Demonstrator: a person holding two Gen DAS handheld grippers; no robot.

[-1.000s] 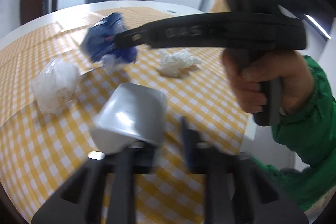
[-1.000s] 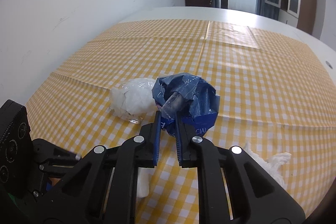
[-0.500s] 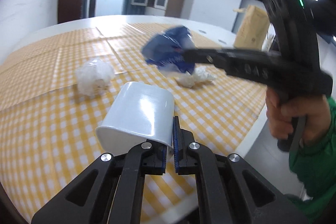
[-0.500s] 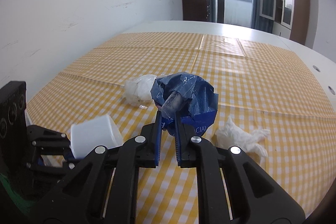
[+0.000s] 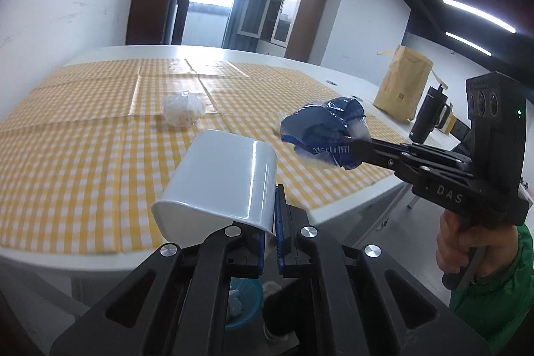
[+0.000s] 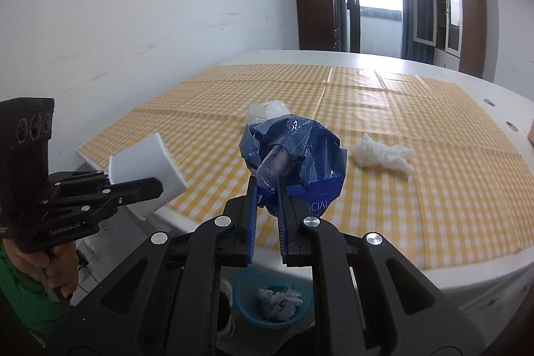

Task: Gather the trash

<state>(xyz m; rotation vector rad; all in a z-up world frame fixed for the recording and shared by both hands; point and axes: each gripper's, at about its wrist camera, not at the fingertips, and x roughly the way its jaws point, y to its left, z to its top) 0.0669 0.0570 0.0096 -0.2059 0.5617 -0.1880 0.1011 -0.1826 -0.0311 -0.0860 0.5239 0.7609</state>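
Over surface (image 6: 450, 189) edge: left hand-held gripper (image 5: 270, 242) squeezed tight on white cup (image 5: 220, 179) rim. Right hand-held gripper (image 6: 267, 199) pinching blue wrapper (image 6: 293, 155), held up in air. Blue bin (image 6: 247, 306) on floor below.

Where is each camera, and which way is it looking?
Left wrist: sits on the left gripper, looking along its jaws, shut on a white cup, across the checked table; shows the other hand and green sleeve.
Right wrist: sits on the right gripper, looking along its jaws, shut on a blue wrapper; shows the left hand.
Shared: cup, wrapper, table, blue bin on the floor.
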